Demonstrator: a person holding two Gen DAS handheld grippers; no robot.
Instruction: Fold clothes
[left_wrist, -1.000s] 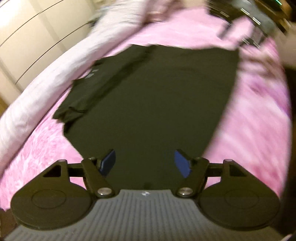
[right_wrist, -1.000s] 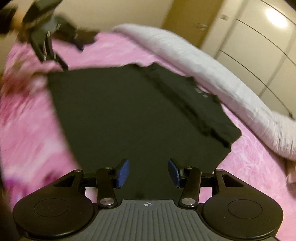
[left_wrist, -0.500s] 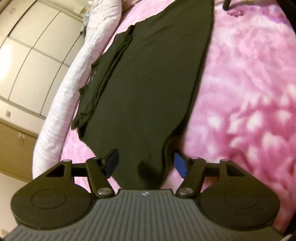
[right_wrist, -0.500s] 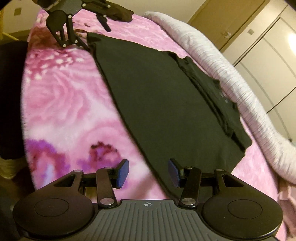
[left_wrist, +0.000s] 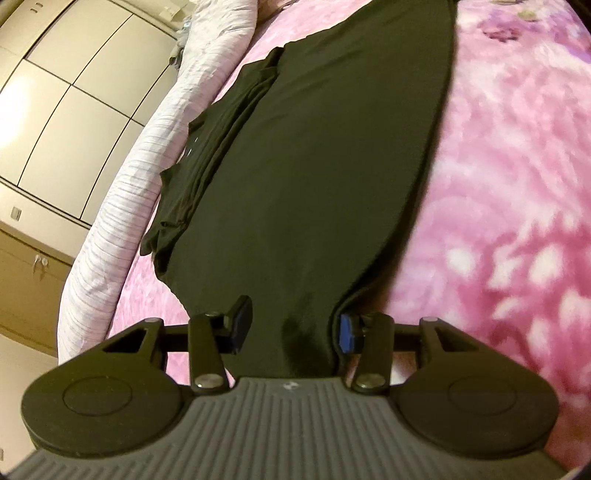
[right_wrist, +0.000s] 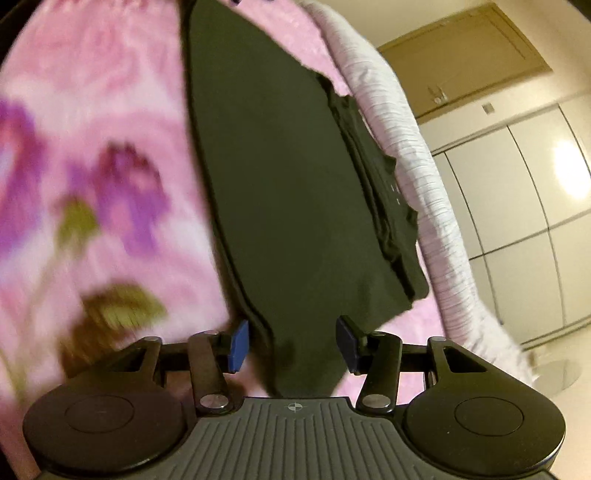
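Since the earlier frames both grippers have dropped low to opposite ends of the flat black cotton garment (left_wrist: 314, 166), and the left gripper (left_wrist: 291, 328) has narrowed its gap. Its blue-padded fingers (left_wrist: 242, 321) stand apart, with the near corner of cloth running between them, rucked against one pad but not pinched. The right gripper (right_wrist: 291, 345) is likewise parted around the other end's corner (right_wrist: 306, 362). Beyond, the garment lies spread on the pink floral fleece blanket (left_wrist: 517, 184), its far edge doubled over in dark layers (left_wrist: 207, 158) beside a white ribbed quilt roll (left_wrist: 147, 166). The fabric looks light, limp and prone to sagging; the corners seem the best hold.
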